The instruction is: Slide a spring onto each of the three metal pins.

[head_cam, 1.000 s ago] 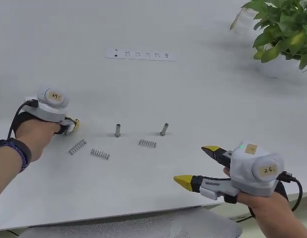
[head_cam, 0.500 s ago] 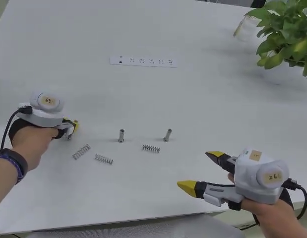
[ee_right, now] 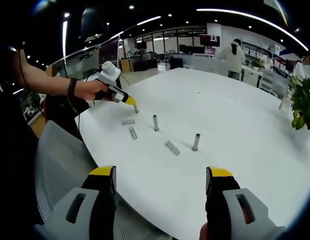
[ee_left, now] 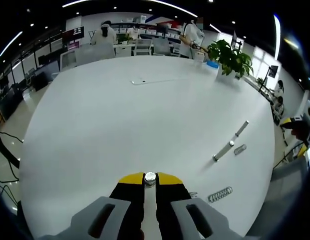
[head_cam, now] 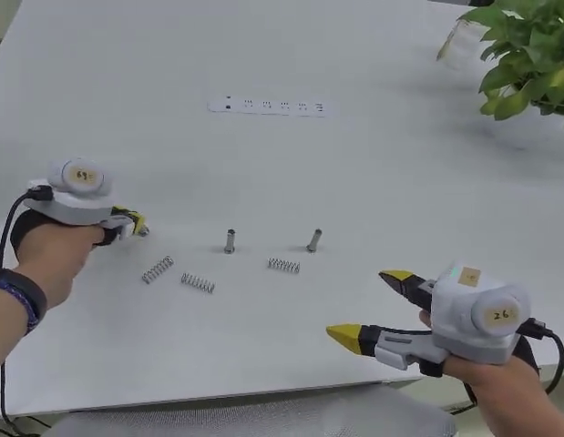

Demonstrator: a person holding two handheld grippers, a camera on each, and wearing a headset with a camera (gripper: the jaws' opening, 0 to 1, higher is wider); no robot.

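- Your left gripper [head_cam: 134,224] is pinched narrow on the top of the held pin [ee_left: 149,177], which stands upright on the table [head_cam: 373,164]. Bare white surface lies open to its left and ahead of it.
- Just right of that gripper, a little toward you, lies the first spring [head_cam: 157,269]. The second spring [head_cam: 198,283] is beside it. They lie apart, both flat on the table.
- Further right stands the middle pin [head_cam: 230,241], upright and well clear of both grippers.
- Far ahead of the pins sits a power strip [head_cam: 268,106], with open table between them.
- The third spring [head_cam: 283,266] lies between the middle pin and the right pin [head_cam: 314,240], slightly nearer you than either — touching neither.
- Your right gripper [head_cam: 368,305] has its jaws spread wide and holds nothing. Its tips hang over the table close to the near edge, with the right pin and third spring ahead and to its left. Below that edge a mesh chair back [head_cam: 263,421] shows.
- A plant [head_cam: 528,55] stands far ahead and to the right of the right gripper, at the table's far corner.
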